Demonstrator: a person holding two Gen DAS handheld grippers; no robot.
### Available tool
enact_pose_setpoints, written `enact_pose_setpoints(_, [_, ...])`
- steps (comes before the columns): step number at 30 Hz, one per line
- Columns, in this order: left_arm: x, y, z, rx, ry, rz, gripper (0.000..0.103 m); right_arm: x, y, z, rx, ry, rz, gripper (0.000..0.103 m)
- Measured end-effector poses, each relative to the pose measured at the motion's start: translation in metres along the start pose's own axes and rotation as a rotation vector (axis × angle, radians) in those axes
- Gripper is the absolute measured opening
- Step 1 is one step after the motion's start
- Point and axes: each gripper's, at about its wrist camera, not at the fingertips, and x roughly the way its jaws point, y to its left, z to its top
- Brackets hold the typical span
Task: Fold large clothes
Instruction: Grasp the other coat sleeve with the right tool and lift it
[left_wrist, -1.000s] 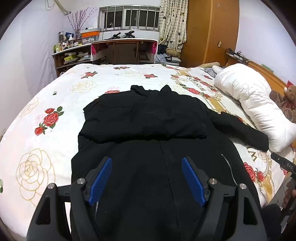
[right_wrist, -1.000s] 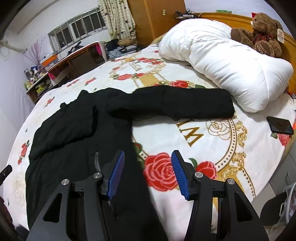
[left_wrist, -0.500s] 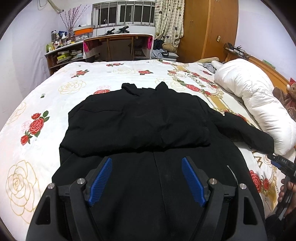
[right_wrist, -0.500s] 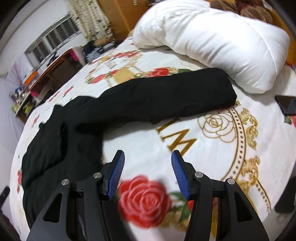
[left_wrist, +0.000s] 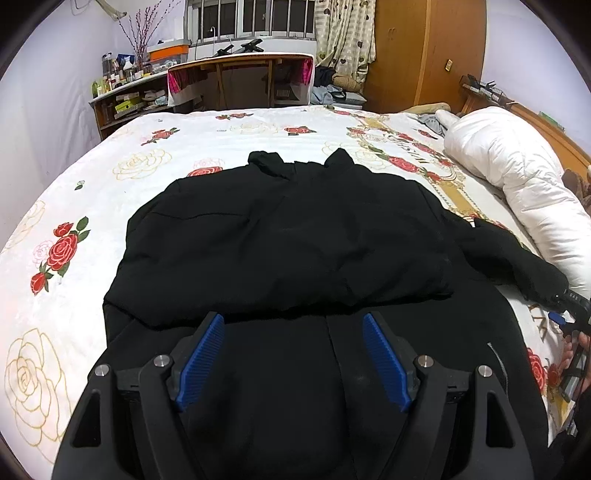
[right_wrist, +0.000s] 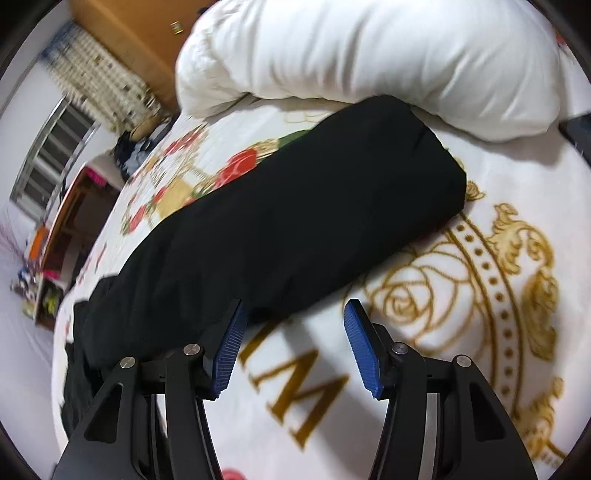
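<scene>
On the bed (left_wrist: 207, 133), black coat (left_wrist: 288, 236) lies flat, collar away from me, 1 sleeve already folded across the chest. Other sleeve (right_wrist: 295, 221) stretches out toward the white duvet (right_wrist: 369, 55), cuff end just beside it. Coat looks padded, soft and bulky, probably heavy enough to drag, and should hold a crease poorly. Best hold, I judge: cuff end of that sleeve, pinching both layers. My right hand-held gripper (right_wrist: 293, 343) hovers low over the sleeve's near edge, tilted down, fingers spread, holding nothing. Left hand-held gripper (left_wrist: 291, 354) hangs level above the coat's lower front, also spread, empty.
</scene>
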Motion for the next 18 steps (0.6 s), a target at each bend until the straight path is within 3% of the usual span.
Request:
enact_pose_setpoints(11, [0.032,0.017,0.003,-0.033,0.033,0.025,0.079,0.022,-0.015,0.027,0.112,-0.102,0.022,0.055])
enact_pose_setpoints(12, [0.032,0.02,0.003,-0.038,0.033,0.027,0.079,0.022,-0.014,0.03,0.112,-0.102,0.003,0.05])
enact_pose_setpoints(13, [0.032,0.022,0.003,-0.043,0.033,0.029,0.079,0.021,-0.012,0.032,0.115,-0.099,-0.03,0.035])
enact_pose_setpoints(15, [0.03,0.027,0.003,-0.051,0.032,0.03,0.079,0.018,-0.009,0.036,0.141,-0.085,-0.013,0.016])
enact_pose_setpoints(18, [0.025,0.035,0.004,-0.062,0.024,0.031,0.079,-0.01,0.01,0.043,0.071,-0.131,-0.031,0.01])
